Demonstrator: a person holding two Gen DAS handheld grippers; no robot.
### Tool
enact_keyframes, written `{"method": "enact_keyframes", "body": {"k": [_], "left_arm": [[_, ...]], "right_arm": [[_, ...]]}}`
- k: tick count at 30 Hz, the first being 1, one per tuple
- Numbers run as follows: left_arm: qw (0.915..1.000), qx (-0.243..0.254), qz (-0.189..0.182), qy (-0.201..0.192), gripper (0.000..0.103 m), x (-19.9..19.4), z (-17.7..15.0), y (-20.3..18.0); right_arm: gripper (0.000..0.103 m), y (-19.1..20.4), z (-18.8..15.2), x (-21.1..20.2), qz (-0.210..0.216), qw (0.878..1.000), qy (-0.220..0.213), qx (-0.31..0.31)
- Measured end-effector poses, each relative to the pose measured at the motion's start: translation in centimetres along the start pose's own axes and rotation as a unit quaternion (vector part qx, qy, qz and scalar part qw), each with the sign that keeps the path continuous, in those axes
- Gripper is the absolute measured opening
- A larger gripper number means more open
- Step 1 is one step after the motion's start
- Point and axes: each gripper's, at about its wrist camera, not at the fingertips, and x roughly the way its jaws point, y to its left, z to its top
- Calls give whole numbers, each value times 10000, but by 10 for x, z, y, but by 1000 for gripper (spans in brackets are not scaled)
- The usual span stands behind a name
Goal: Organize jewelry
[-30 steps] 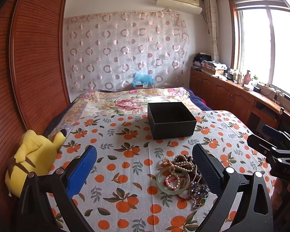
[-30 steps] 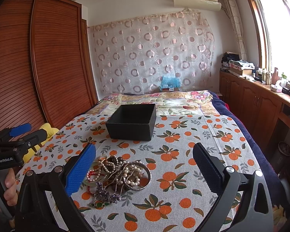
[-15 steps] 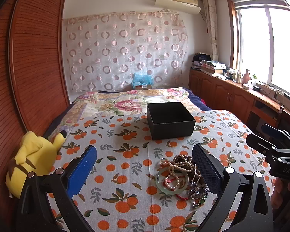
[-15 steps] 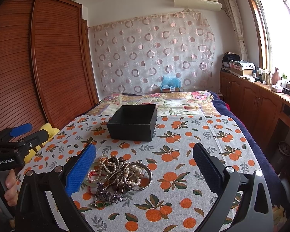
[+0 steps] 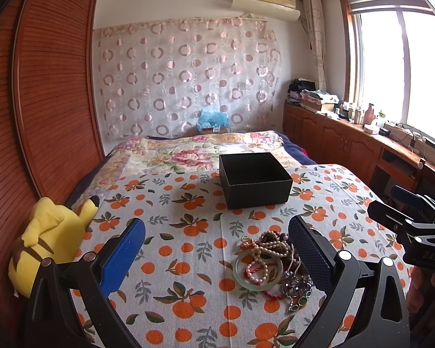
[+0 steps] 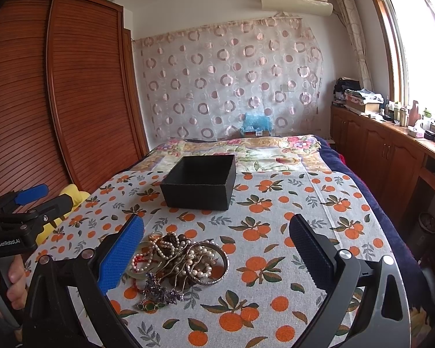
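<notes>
Since the black box (image 6: 198, 181) looks empty, nothing seems sorted yet: the jewelry pile (image 6: 174, 261) lies on the bed just before it, with left gripper (image 5: 217, 256) and right gripper (image 6: 216, 253) both spread wide, holding nothing.

Jewelry pile (image 5: 271, 264): right portion hidden behind left gripper's dark finger (image 5: 310, 253). Yellow plush toy (image 6: 72, 192): mostly hidden in right view. Windowsill bottles (image 6: 397, 113): too small to identify.

Jewelry heap (image 5: 271, 264) before box (image 5: 255, 179)

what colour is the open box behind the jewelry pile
Black box, inside and out; clearest in the right wrist view.
</notes>
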Motion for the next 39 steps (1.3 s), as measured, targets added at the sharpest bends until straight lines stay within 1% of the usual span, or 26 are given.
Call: {"method": "enact_keyframes", "body": {"k": [15,21,28,31,37,39], "left_arm": [[10000,5,-17,-42,96,-2,0,-4],[10000,0,-62,26,96,-1,-4,-5],[9996,16,-123,242,96,16,-13,2],[9991,13,-213,362,96,24,-18,4],[9972,45,-352,657,96,43,-30,5],[9963,76,-404,757,95,48,-34,5]], "right_arm": [[101,0,0,-1,1,10000,-3,6],[101,-2,0,-1,12,10000,7,13],[101,-2,-6,7,67,9999,106,4],[101,-7,-7,8,106,9998,169,-18],[101,-20,-17,22,145,9990,413,-26],[98,-24,-20,28,203,9985,512,-60]]}}
